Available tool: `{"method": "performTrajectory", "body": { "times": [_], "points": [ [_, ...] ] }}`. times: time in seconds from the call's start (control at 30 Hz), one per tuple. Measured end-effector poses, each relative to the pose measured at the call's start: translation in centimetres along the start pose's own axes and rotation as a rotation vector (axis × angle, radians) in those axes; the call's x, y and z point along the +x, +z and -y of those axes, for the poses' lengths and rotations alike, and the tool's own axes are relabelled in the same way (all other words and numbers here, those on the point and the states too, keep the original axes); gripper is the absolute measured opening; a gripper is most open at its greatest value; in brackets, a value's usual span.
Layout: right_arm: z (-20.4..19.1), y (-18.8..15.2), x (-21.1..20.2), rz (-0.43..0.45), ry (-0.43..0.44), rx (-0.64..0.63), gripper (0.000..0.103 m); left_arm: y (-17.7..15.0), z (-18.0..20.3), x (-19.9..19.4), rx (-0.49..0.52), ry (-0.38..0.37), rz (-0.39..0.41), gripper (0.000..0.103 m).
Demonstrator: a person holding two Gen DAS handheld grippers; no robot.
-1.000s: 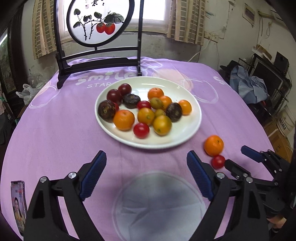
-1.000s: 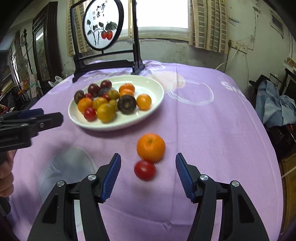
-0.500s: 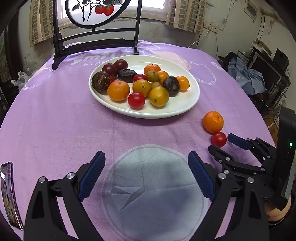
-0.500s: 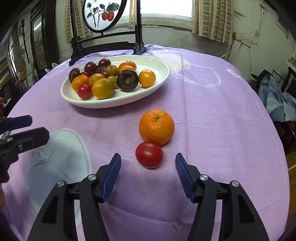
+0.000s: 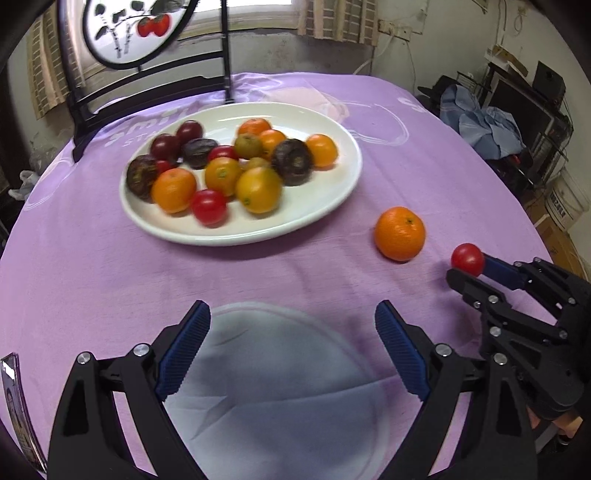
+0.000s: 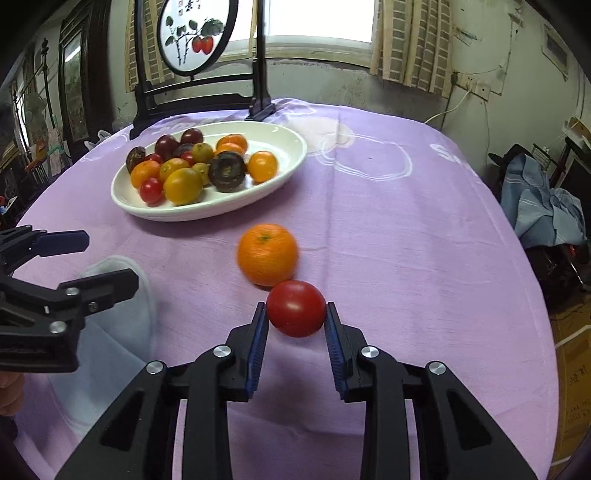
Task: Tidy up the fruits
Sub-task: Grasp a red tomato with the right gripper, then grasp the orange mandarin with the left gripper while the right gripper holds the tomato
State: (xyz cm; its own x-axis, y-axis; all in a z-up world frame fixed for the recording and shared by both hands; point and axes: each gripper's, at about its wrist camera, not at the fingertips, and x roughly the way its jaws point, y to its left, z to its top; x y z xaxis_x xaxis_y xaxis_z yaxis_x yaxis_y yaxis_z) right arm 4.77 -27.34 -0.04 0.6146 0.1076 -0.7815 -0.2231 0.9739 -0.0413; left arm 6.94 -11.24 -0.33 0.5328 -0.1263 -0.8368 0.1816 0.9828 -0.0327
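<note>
A white oval plate [image 5: 332,192] [image 6: 280,173] on the purple tablecloth holds several oranges, red tomatoes and dark fruits. A loose orange [image 5: 399,233] [image 6: 267,254] lies on the cloth right of the plate. My right gripper [image 6: 296,320] [image 5: 468,266] is shut on a red tomato [image 6: 296,308] [image 5: 467,258] just in front of that orange, both blue pads touching its sides. My left gripper [image 5: 291,345] [image 6: 99,258] is open and empty, over a pale round print on the cloth in front of the plate.
A black-framed round painted screen [image 5: 129,33] [image 6: 195,35] stands behind the plate. A small card [image 5: 14,398] lies at the left table edge. Blue cloth and shelves [image 5: 480,122] [image 6: 539,199] sit beyond the table's right edge.
My right gripper moved forward and closed its jaws on the red tomato. My left gripper shifted a little and stayed open.
</note>
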Motion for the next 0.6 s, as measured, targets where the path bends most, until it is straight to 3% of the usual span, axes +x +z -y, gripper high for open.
{"method": "performTrajectory", "body": {
  "times": [0.3, 0.47, 0.5, 0.57, 0.6],
  "points": [
    [4.6, -0.4, 0.1, 0.004, -0.011, 0.120, 0.031, 2.5, 5.5, 3.5, 0.102, -0.012, 0.024, 0.087],
    [5.7, -0.2, 0.4, 0.001, -0.019, 0.156, 0.031, 3.9, 7.5, 6.1, 0.145, -0.013, -0.002, 0.071],
    [5.8, -0.2, 0.5, 0.001, -0.020, 0.160, 0.031, 4.1, 7.8, 6.6, 0.150, -0.019, -0.008, 0.066],
    [5.9, -0.2, 0.6, 0.002, -0.022, 0.163, 0.031, 4.2, 8.3, 6.8, 0.170, -0.064, -0.007, 0.044],
    [5.9, -0.2, 0.6, 0.006, -0.023, 0.162, 0.031, 4.2, 8.6, 6.7, 0.186, -0.059, -0.001, 0.044]
  ]
}}
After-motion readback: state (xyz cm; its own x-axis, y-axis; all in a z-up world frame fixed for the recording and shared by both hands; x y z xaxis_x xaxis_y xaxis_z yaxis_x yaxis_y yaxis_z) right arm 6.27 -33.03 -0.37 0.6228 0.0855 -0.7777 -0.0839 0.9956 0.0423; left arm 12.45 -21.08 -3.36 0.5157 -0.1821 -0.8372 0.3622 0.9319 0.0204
